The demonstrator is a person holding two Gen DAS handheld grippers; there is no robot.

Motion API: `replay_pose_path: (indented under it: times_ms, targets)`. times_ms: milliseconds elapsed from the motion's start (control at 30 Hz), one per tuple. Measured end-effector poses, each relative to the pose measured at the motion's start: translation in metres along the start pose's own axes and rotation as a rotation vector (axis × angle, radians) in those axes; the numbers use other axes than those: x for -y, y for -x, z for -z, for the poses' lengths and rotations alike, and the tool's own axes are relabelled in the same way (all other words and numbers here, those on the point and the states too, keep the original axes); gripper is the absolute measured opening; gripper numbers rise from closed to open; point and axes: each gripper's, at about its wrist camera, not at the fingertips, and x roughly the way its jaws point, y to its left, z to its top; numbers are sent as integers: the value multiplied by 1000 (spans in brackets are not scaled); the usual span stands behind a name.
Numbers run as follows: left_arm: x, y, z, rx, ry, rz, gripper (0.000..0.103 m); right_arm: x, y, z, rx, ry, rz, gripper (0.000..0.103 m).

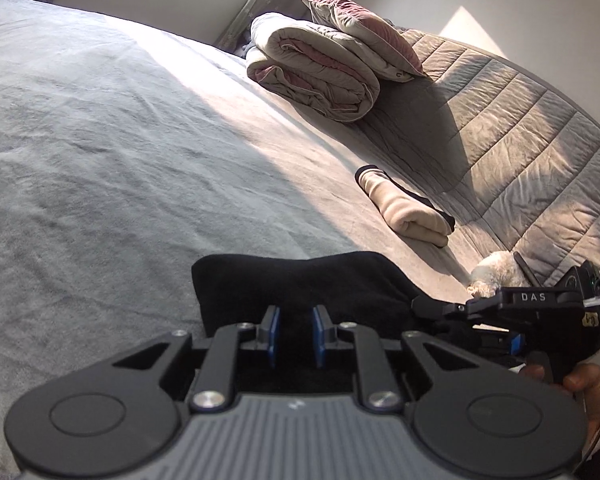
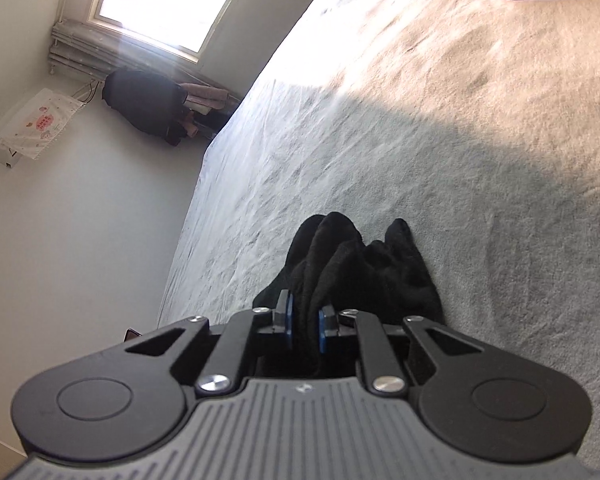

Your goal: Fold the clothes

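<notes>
Black garment (image 2: 340, 264) between right gripper (image 2: 305, 324) fingers

black garment (image 1: 300, 280) | soft knit, bunched in folds | lies on grey bed cover, lower centre of both views | rumpled ridges rise at its middle (image 2: 340, 256) | beige folded garment (image 1: 404, 208) | right of centre

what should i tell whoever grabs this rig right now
Left gripper: jaws partly apart around an edge of the black knit garment; a firm grip cannot be confirmed.
Right gripper: shut on a bunched fold of the same garment.
The garment lies crumpled on the grey bed cover, not yet folded.
Done: a beige rolled garment with dark trim lies near the quilted headboard.
Left: spread, fold, and set it beside the beige one.
</notes>
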Motion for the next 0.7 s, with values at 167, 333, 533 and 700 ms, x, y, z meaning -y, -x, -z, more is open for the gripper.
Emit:
replay_pose_path:
  times_ms: [167,333,533,700]
  targets:
    - [9,-7,9,-34,-64,-13,21,11,-2,-2,-33,19,87,21]
    - [18,2,8,-16,-95,57,21,1,18,-7,16,83,73,35]
    - [38,-3,29,-84,-202,186,20,-30,26,3,23,389,12,35]
    - [53,-12,49,-152,-276,200,21,-38,-7,25,-83,572,150,33]
